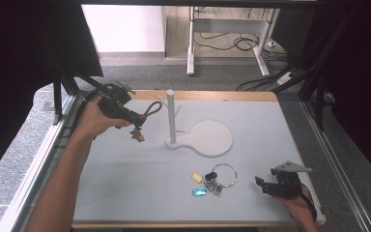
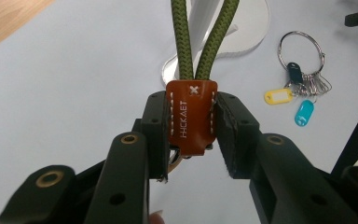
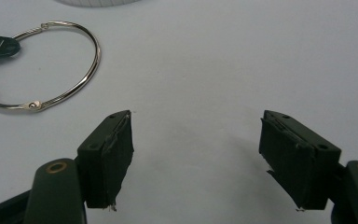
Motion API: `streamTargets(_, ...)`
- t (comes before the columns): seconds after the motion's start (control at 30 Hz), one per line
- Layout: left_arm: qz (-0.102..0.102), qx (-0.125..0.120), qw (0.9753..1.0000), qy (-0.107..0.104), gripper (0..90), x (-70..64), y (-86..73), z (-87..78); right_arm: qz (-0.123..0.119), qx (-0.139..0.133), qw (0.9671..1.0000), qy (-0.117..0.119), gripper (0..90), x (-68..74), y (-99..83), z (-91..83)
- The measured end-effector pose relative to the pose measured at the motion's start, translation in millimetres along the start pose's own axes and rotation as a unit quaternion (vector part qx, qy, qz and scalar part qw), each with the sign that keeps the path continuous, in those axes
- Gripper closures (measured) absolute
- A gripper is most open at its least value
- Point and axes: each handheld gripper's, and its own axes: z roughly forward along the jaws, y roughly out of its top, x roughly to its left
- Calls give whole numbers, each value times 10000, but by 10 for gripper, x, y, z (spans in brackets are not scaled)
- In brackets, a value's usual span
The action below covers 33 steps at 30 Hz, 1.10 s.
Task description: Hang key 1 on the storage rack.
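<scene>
Landmark: white peg stand (image 1: 172, 118), mid-table. I judge hanging job about half done.
Left gripper (image 1: 134, 118), left of stand, pinching leather tab (image 2: 191, 116) of green cord keychain (image 1: 148, 112); loop lifted, not yet over peg.
Key ring (image 1: 221, 178) lies front-right of stand, untouched.
Right gripper (image 3: 196, 156) spread, empty, beyond key ring.
Peg hook detail unclear.

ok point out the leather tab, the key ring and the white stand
leather tab (image 2: 190, 116), left gripper view, middle of its orange face
key ring (image 1: 224, 175), high view, its silver loop
white stand (image 1: 170, 116), high view, its upright post
</scene>
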Motion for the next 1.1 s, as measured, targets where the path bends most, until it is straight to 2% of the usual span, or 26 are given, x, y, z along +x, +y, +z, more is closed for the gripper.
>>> streamTargets(0.23,-96,6,10000,20,667,81,31,-23,-45,21,10000,-1,261,3,-1,8)
streamTargets(0.4,-135,-139,9998,-71,667,127,66,-56,-70,42,10000,-26,261,10,-1,18)
streamTargets(0.6,-150,-98,9998,-66,667,169,139,-56,-79,61,9999,-25,261,22,-2,25)
streamTargets(0.77,-179,-46,9998,-73,666,215,222,-11,-127,78,9999,-38,262,32,0,35)
streamTargets(1.1,-228,45,9997,-104,666,281,279,109,-111,87,9999,-50,265,19,-4,32)
